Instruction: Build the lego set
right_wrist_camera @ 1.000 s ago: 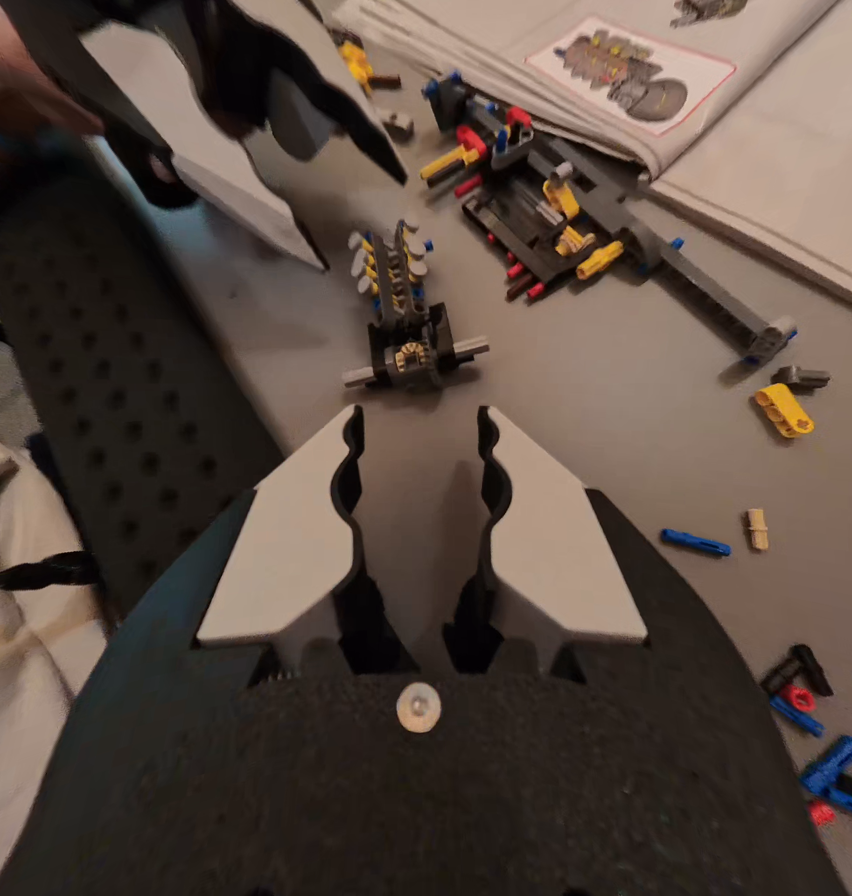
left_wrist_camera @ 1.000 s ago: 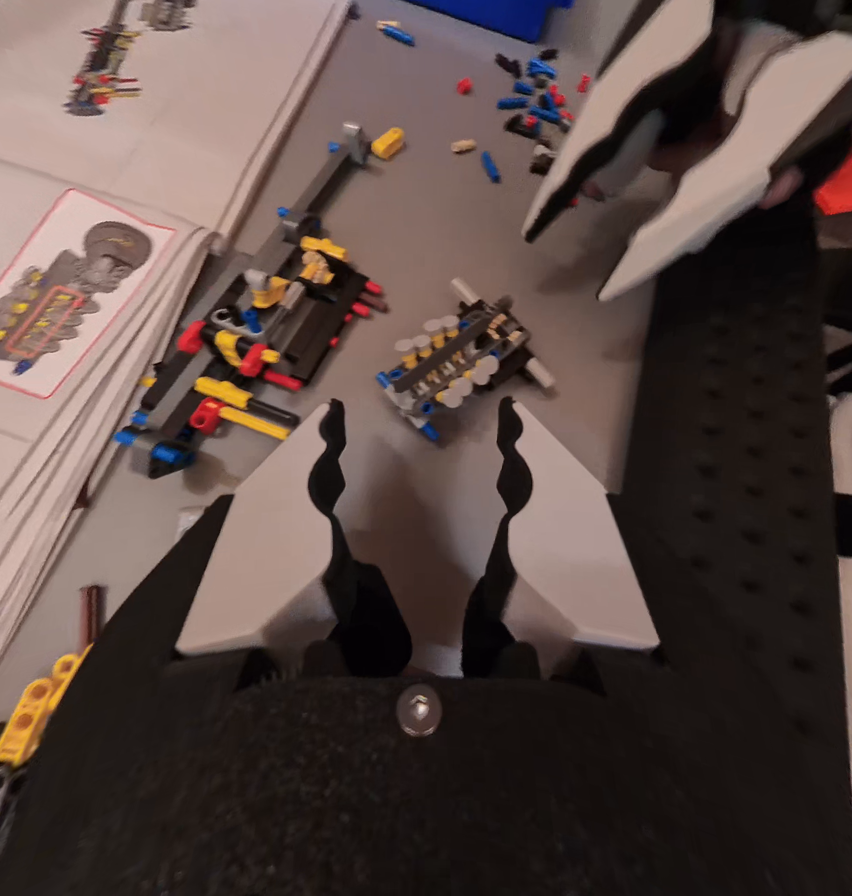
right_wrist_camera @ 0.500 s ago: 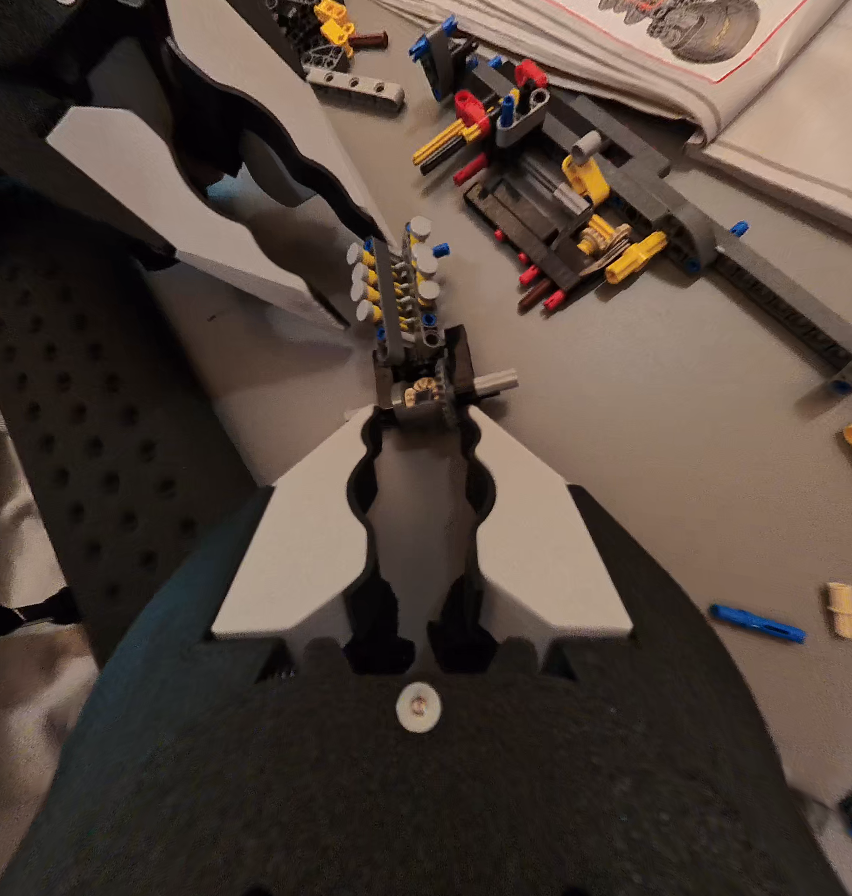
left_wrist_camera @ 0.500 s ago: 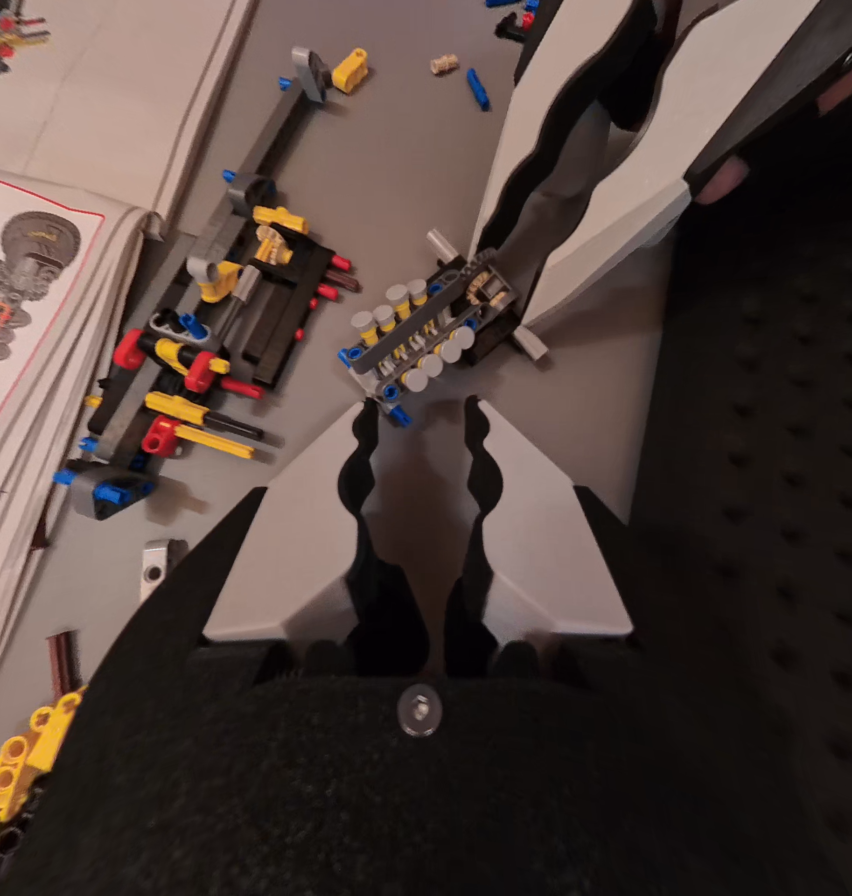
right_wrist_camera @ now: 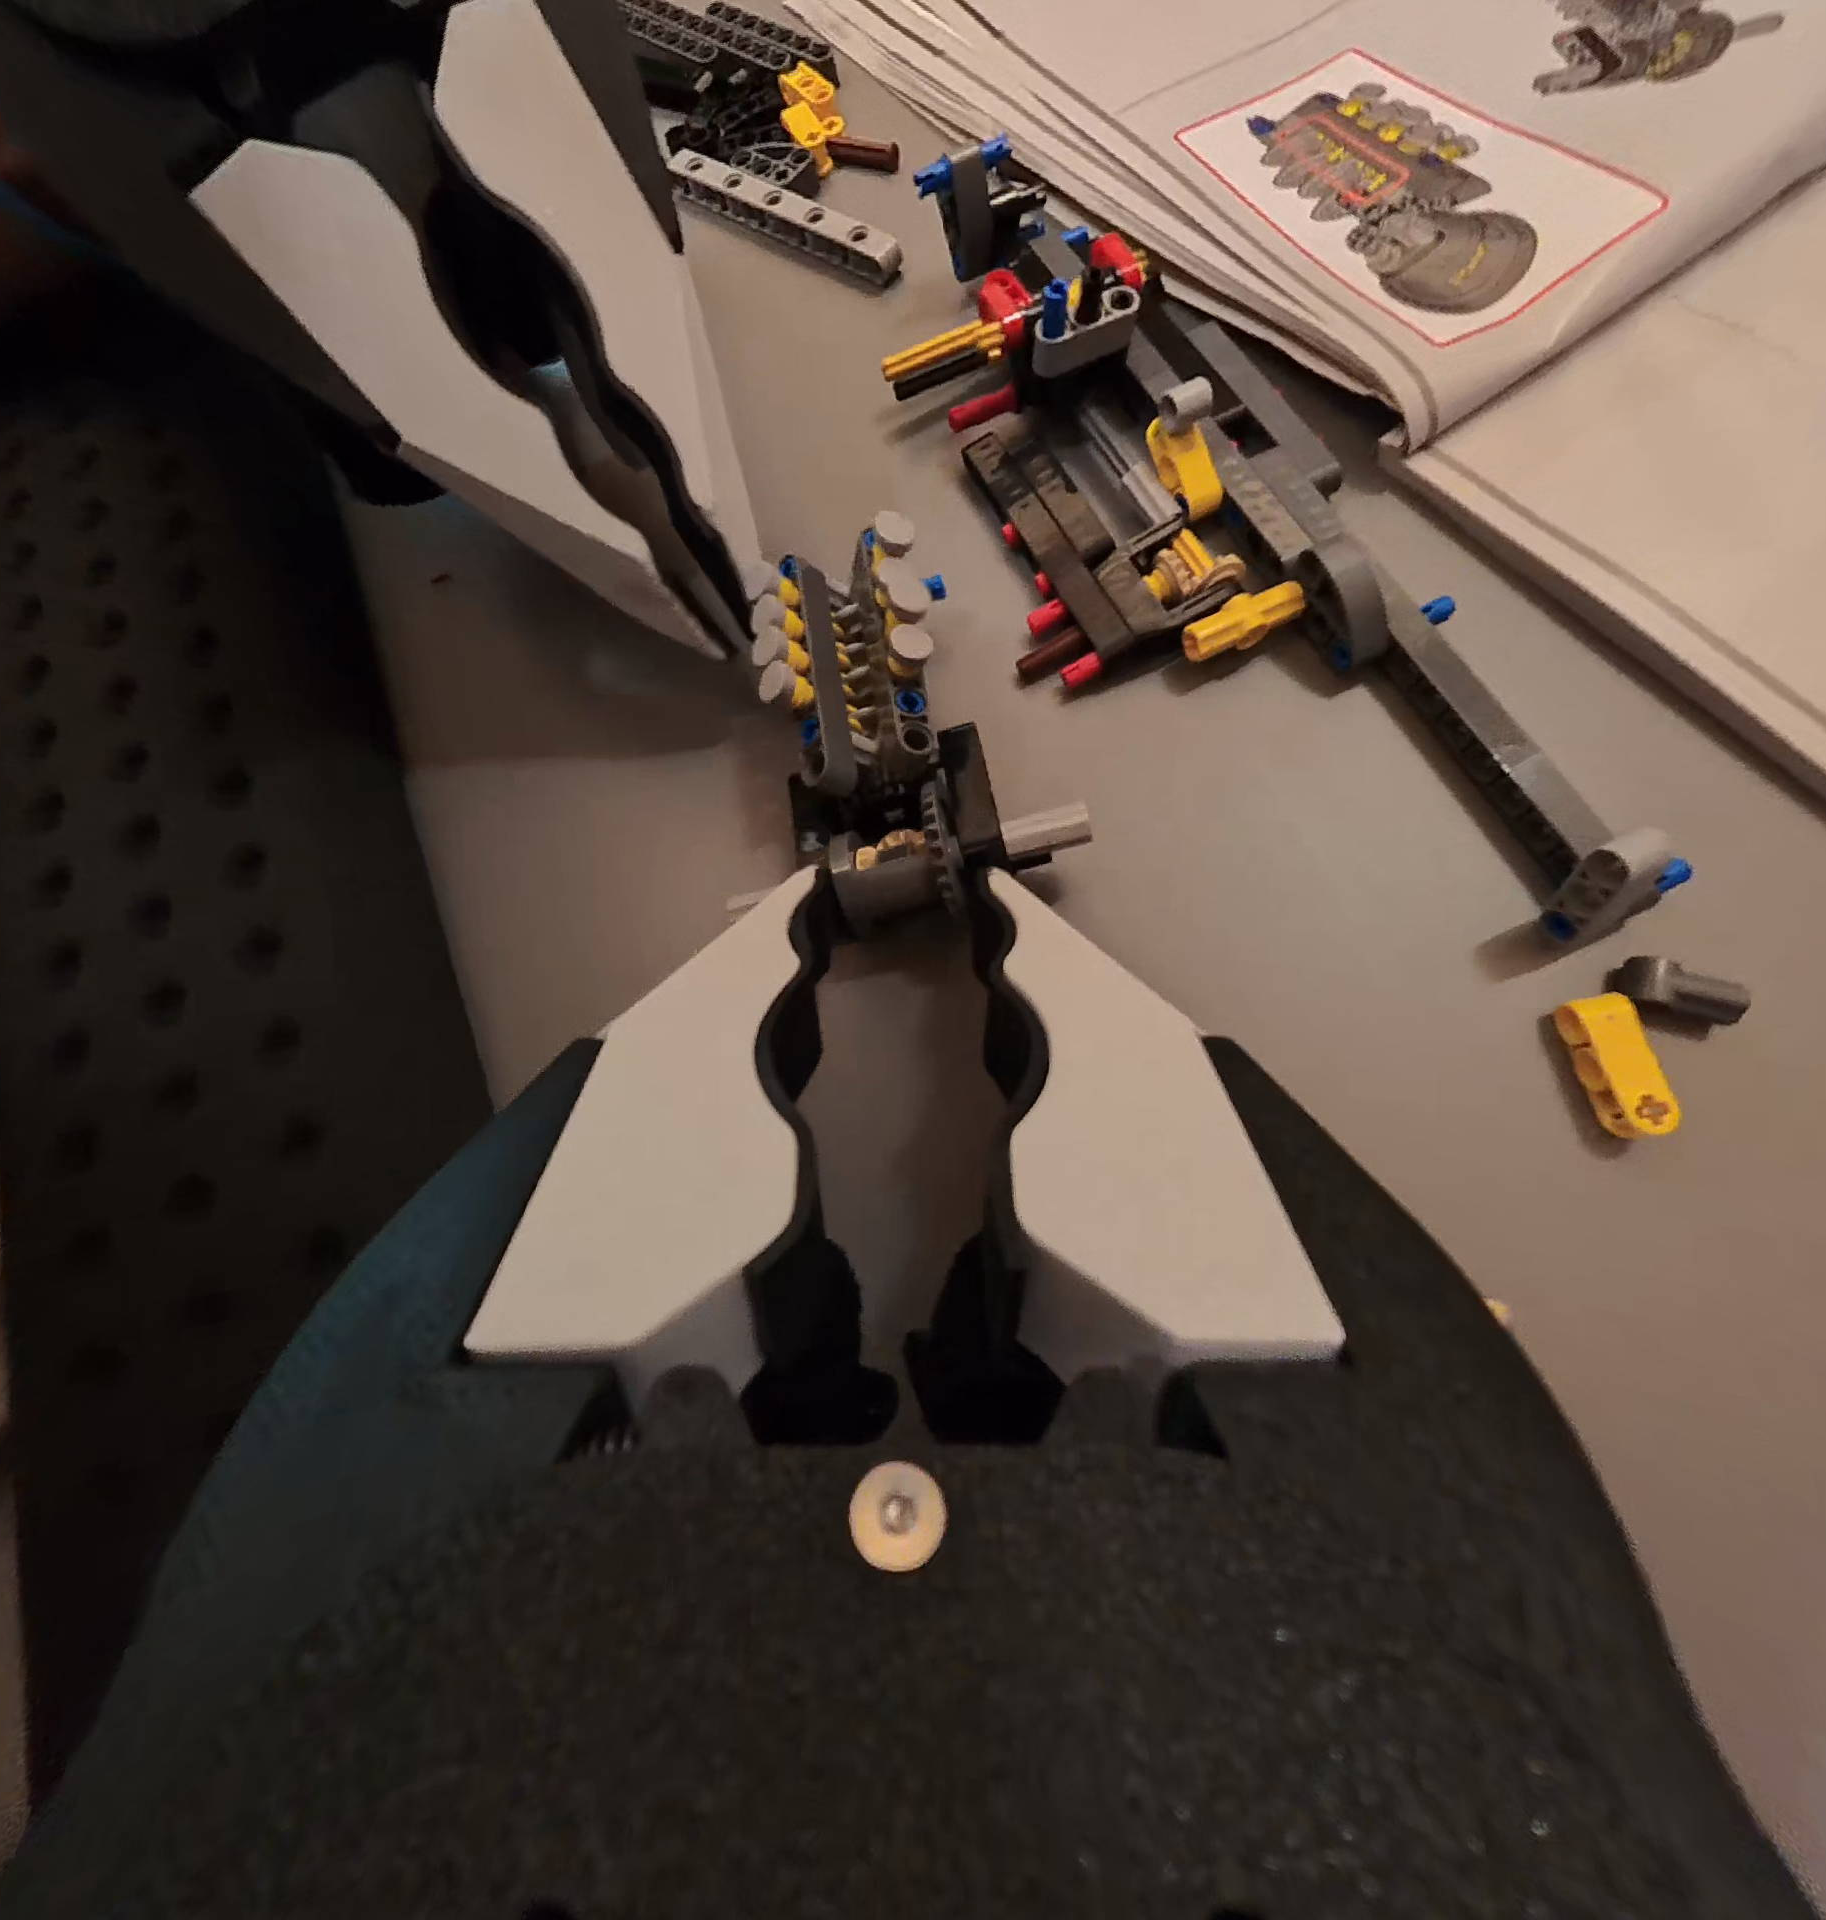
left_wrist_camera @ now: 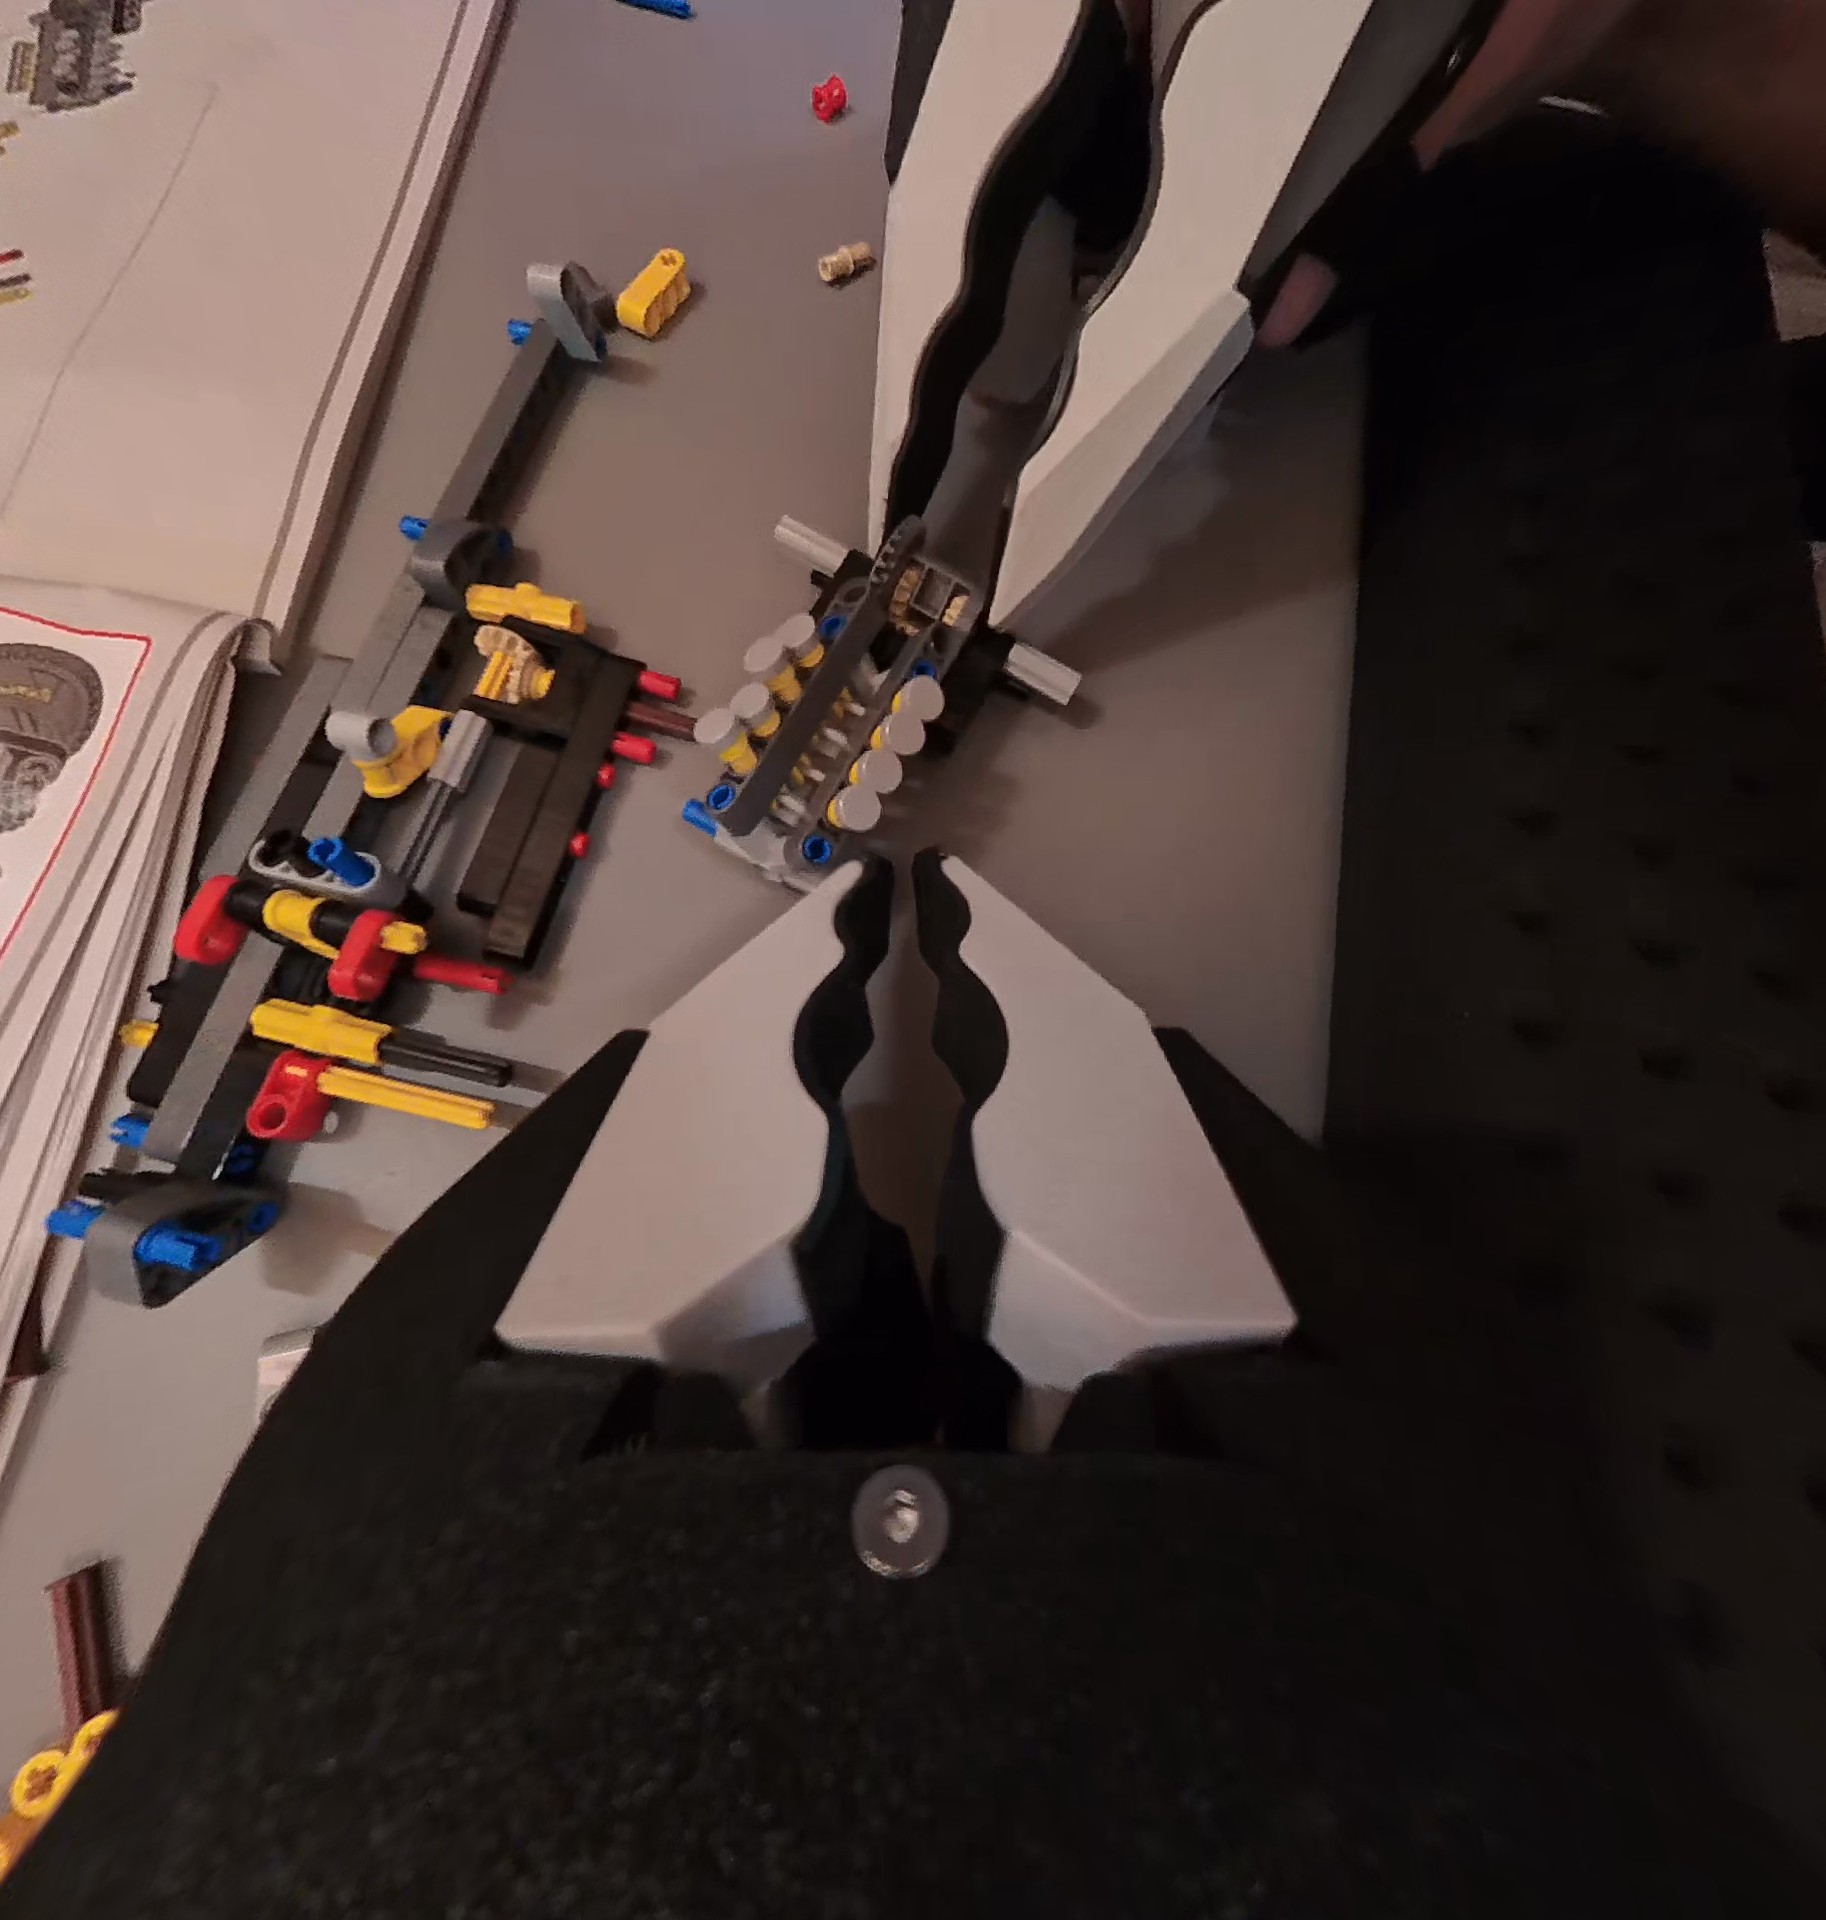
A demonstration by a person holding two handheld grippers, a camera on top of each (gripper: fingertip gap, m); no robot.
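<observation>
**A:** Grey worktop (left_wrist_camera: 1179, 831), scattered with plastic bricks. Small grey-and-black lego engine block with yellow pistons and pale round caps (left_wrist_camera: 836, 727) (right_wrist_camera: 867, 675) lying on it near the middle, just beside a black perforated mat (left_wrist_camera: 1563, 935) (right_wrist_camera: 161, 831).

**B:** And the right tongs (right_wrist_camera: 904, 883)?

**A:** Closed on the gear end of that engine block, one tip on each side of the dark toothed wheel. Visible from the left wrist view too (left_wrist_camera: 940, 561), reaching in from the top. Short light-grey axle stub (right_wrist_camera: 1049, 828) poking out sideways just past the right-hand tip.

**B:** Left tongs (left_wrist_camera: 893, 862)?

**A:** Narrowed almost to nothing, tips nearly meeting. Set at the opposite end of the block, right against the pale caps (right_wrist_camera: 727, 639). Cannot tell whether pinching any part of it.

**B:** Anything else close by?

**A:** Long black-and-grey lego chassis with red and yellow pins (left_wrist_camera: 514, 790) (right_wrist_camera: 1096, 499), flat on the worktop, near the engine block but apart from it. Beyond that, open paper instruction booklet (left_wrist_camera: 213, 312) (right_wrist_camera: 1511, 468), one edge touching the chassis.

**B:** Loose bits?

**A:** Short yellow connector beam (left_wrist_camera: 652, 281) (right_wrist_camera: 1615, 1060) next to the far tip of the chassis, with a small tan pin (left_wrist_camera: 844, 262) and a tiny red piece (left_wrist_camera: 829, 97) farther off.
</observation>
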